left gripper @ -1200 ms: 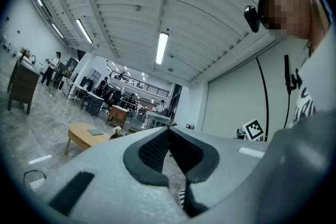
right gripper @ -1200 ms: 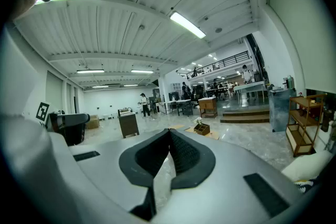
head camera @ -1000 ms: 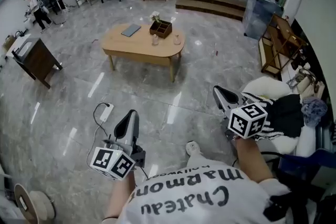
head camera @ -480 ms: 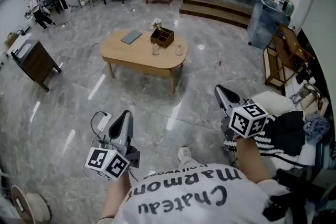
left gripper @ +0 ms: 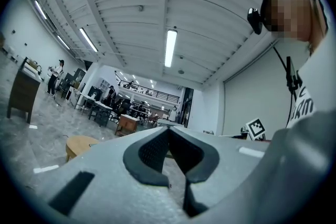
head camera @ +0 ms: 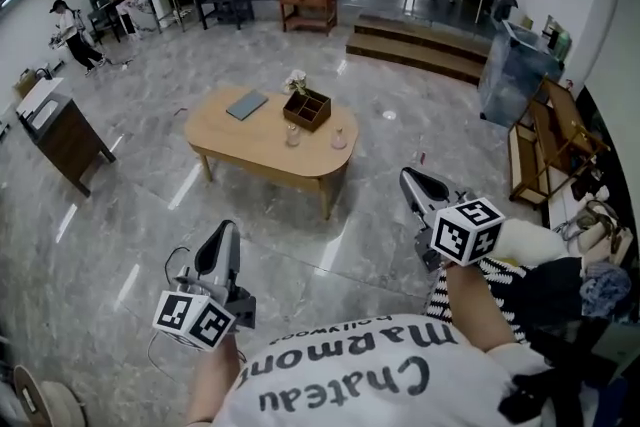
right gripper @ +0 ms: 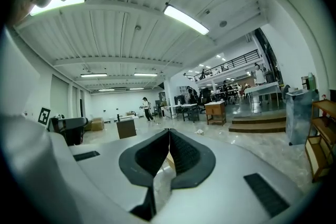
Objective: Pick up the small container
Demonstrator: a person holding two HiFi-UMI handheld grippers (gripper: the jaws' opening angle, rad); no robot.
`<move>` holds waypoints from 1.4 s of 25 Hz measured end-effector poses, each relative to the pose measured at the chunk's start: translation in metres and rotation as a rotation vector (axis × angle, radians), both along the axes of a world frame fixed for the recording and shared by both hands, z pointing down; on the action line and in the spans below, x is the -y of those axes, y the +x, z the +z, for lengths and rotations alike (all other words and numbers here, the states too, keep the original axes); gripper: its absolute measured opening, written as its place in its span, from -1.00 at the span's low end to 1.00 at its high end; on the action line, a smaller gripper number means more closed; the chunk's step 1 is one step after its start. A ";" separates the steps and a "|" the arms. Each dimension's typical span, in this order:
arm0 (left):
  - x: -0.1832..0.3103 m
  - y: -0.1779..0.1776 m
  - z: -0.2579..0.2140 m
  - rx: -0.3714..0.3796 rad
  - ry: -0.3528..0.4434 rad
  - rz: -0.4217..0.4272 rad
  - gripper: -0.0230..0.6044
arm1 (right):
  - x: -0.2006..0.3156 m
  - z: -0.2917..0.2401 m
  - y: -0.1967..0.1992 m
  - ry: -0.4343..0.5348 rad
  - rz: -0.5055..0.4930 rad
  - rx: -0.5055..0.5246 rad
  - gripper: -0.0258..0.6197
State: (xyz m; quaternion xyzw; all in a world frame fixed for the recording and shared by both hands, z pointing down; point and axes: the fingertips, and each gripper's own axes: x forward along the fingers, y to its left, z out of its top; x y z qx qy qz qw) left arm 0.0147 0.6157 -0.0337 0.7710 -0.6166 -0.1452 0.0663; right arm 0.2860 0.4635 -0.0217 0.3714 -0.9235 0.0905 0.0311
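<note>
One table (head camera: 222,130): oval, wooden, out on the floor ahead of both grippers.
Left gripper (head camera: 224,231): jaws pressed together, nothing held.
Right gripper (head camera: 410,178): jaws together, empty.
Wooden box (head camera: 307,110): on the table's far side.
Small container (head camera: 293,136): near the table's front edge, just before the box, well apart from both grippers' fingertips.

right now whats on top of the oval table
Grey flat pad, dark divided box with white flowers, small jar, small pinkish container. Box contents too small to tell.
</note>
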 end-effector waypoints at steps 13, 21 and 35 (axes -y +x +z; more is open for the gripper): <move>0.091 0.003 0.030 -0.002 -0.079 0.037 -0.88 | 0.087 0.054 0.015 -0.116 0.101 0.047 -0.88; 0.158 -0.032 0.041 -0.006 -0.100 0.053 -0.88 | 0.147 0.073 -0.030 -0.152 0.093 0.013 -0.88; 0.327 -0.142 0.015 0.007 -0.036 0.107 -0.88 | 0.298 0.037 -0.131 -0.087 0.139 0.028 -0.88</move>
